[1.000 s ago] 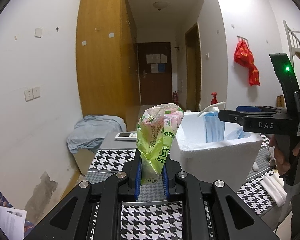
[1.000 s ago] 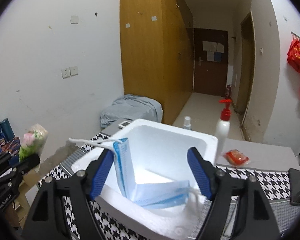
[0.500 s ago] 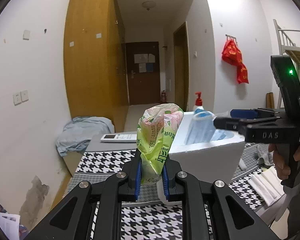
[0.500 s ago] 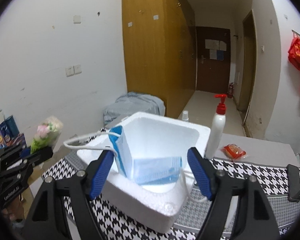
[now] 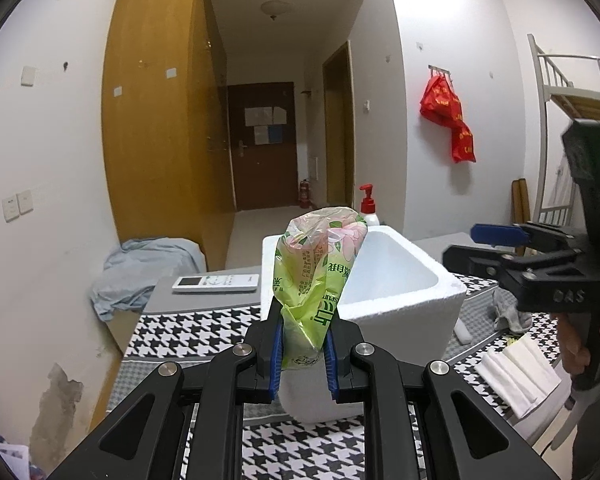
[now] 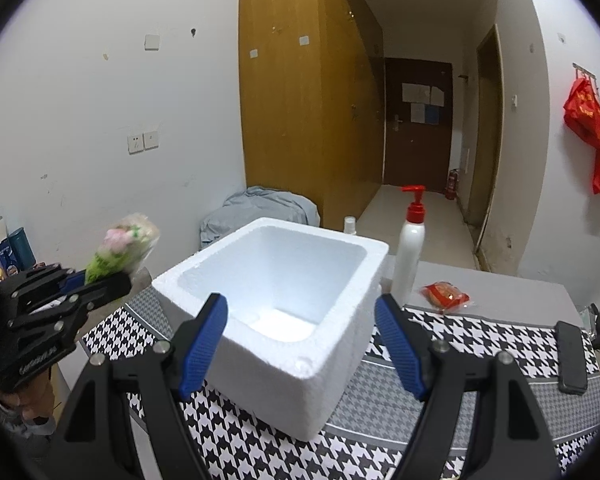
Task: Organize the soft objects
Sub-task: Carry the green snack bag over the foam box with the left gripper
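A green flowered tissue pack (image 5: 316, 264) stands upright between the blue pads of my left gripper (image 5: 302, 320), which is shut on its lower end. Just behind the pack sits a white foam box (image 5: 396, 280) on the houndstooth tablecloth. In the right wrist view, my right gripper (image 6: 300, 308) stands open and empty just in front of the foam box (image 6: 268, 280). The box's visible inside is bare white. My left gripper (image 6: 96, 280) with the tissue pack (image 6: 124, 244) hovers left of the box. My right gripper (image 5: 496, 240) shows at the right edge of the left wrist view.
A white pump bottle (image 6: 410, 256), a red snack packet (image 6: 444, 295) and a dark phone (image 6: 570, 356) lie right of the box. A remote (image 5: 216, 283) lies behind the box's left side. Folded white cloths (image 5: 516, 372) and a grey rag (image 5: 508, 312) lie near the table's right edge.
The blue face masks that hung by my right gripper's left finger over the box no longer show. The right gripper has drawn back. My left gripper has swung the pack toward the box.
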`<state>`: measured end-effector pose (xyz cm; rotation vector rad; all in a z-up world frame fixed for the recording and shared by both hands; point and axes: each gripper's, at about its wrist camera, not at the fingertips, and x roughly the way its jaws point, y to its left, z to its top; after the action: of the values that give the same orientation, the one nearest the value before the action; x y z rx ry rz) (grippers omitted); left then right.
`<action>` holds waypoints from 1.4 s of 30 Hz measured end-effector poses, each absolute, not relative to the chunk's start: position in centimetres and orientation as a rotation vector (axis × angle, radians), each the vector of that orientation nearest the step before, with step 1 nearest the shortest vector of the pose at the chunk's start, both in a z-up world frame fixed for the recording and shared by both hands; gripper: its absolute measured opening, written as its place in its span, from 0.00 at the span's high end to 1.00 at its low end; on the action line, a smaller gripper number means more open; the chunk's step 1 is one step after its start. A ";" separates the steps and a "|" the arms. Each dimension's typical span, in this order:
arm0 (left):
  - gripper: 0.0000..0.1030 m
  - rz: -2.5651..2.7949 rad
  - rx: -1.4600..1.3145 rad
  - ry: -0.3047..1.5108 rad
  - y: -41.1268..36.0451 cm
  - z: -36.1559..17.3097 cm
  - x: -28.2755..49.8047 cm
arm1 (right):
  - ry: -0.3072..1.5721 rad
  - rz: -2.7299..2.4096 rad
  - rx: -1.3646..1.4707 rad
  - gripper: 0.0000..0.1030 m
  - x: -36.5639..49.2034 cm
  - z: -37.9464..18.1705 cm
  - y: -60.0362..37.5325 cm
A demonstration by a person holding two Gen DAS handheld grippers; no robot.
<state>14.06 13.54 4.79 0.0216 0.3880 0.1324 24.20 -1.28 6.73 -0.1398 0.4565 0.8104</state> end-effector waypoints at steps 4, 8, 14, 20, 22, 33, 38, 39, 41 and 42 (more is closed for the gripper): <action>0.82 0.124 0.033 0.383 13.3 5.3 14.7 | 0.447 0.787 -0.102 0.17 24.0 6.6 -2.8; 0.82 0.118 0.036 0.380 13.2 5.6 15.5 | 0.421 0.753 -0.058 0.04 23.8 6.8 -4.3; 0.82 0.103 0.032 0.387 13.1 6.0 16.9 | 0.390 0.712 -0.022 0.00 23.1 6.9 -6.0; 0.82 0.090 0.035 0.392 12.7 6.1 17.8 | 0.367 0.699 -0.037 0.00 22.1 7.0 -6.8; 0.82 0.085 0.033 0.396 12.6 6.1 18.1 | 0.367 0.696 -0.037 0.00 21.9 6.9 -7.2; 0.81 0.056 0.016 0.435 12.1 5.7 21.0 | 0.372 0.665 -0.051 0.00 20.8 6.2 -8.7; 0.81 0.042 -0.006 0.456 12.2 5.4 22.7 | 0.379 0.641 -0.048 0.00 20.8 5.8 -9.5; 0.81 0.041 -0.011 0.459 12.3 5.4 23.0 | 0.381 0.638 -0.045 0.00 20.8 5.7 -9.7; 0.81 0.047 -0.014 0.470 12.2 5.1 23.6 | 0.385 0.627 -0.044 0.00 20.8 5.5 -10.1; 0.81 0.043 -0.014 0.479 12.1 5.0 24.0 | 0.386 0.623 -0.044 0.00 20.8 5.5 -10.2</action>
<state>23.99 12.13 4.98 -0.0143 0.4788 0.0434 20.83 -10.19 5.47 -0.0442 0.3864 0.6232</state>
